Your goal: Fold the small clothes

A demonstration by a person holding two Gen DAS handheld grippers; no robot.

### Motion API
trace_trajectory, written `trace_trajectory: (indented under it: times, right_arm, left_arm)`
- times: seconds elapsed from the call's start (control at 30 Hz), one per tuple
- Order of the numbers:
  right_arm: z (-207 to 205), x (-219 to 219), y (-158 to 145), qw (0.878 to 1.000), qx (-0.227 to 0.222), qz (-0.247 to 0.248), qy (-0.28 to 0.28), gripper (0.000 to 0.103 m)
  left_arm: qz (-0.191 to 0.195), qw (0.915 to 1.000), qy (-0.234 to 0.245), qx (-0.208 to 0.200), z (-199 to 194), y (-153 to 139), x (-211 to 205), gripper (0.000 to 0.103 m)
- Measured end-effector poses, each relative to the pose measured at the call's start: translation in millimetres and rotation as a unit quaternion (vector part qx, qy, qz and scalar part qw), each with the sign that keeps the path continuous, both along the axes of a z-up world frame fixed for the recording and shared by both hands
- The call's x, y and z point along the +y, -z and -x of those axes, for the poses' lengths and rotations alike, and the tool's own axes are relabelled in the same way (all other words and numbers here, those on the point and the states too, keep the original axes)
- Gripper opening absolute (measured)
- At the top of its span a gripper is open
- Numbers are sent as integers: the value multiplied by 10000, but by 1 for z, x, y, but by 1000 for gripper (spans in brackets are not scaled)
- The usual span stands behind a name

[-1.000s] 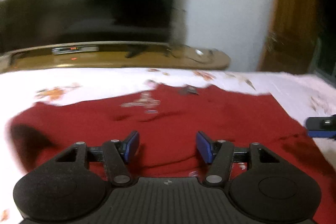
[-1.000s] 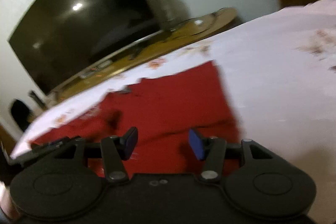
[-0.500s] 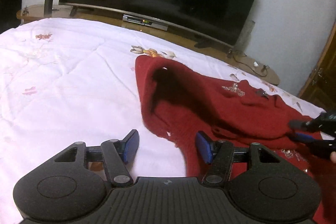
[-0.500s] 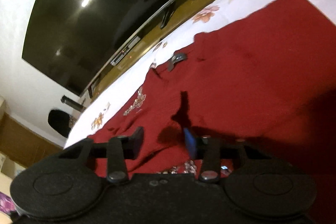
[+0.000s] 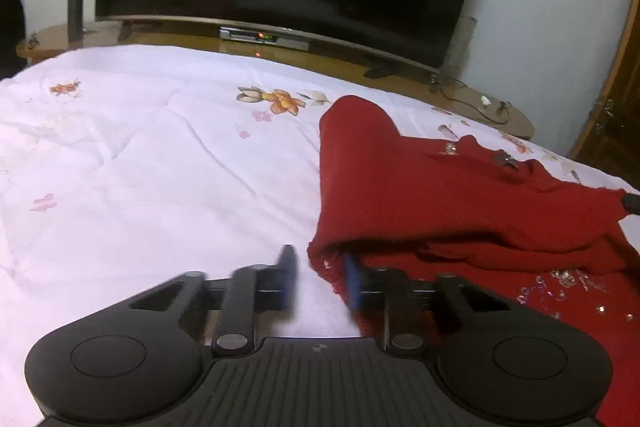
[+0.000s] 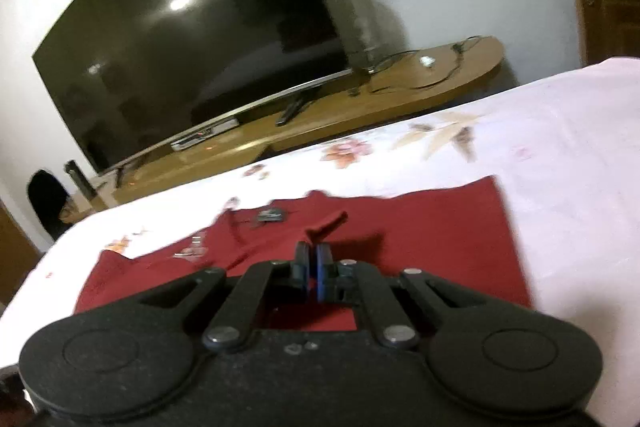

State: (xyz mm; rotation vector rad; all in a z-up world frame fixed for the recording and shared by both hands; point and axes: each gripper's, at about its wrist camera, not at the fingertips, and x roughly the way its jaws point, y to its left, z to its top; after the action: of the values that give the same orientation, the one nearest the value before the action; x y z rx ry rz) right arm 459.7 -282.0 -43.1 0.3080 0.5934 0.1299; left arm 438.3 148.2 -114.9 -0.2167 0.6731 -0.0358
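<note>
On the bed, in front of a dark television:
Bedsheet (image 5: pixel 140 167): white with scattered flowers, it carries the whole work; the near left stretch lies bare.
Red garment (image 5: pixel 460 195): a small knit top with sequin trim, it lies on the right half of the sheet. In the left wrist view its left part is turned over onto the body, with a rounded fold standing up at the far end. In the right wrist view the right part lies flat and spread.
Progress: judged early; one side looks folded in, while the other side and the final halving appear left to do.
Left gripper (image 5: pixel 320 277): its jaws are closing over the garment's near corner edge; the cloth lies between them, and the blur hides whether the pads press it yet.
Right gripper (image 6: pixel 313 261): its jaws are fully together, pinching a small raised tab of red fabric (image 6: pixel 326 223) that sticks up beyond the tips.
Remaining: the pinched cloth must probably be carried across and laid flat.
</note>
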Motion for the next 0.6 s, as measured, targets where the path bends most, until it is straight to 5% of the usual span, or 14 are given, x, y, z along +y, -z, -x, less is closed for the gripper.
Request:
trace_trajectory:
  times: [0.1,0.6]
  right_arm:
    - [1,-15,2,9999,25,103,89,4]
    - [6,-39,10,9996,56,272,109,4]
  left_arm:
    - [52,9999,155,54,-3,0,-2,5]
    - [-121,9996,240,134,-5,-5,-12,5]
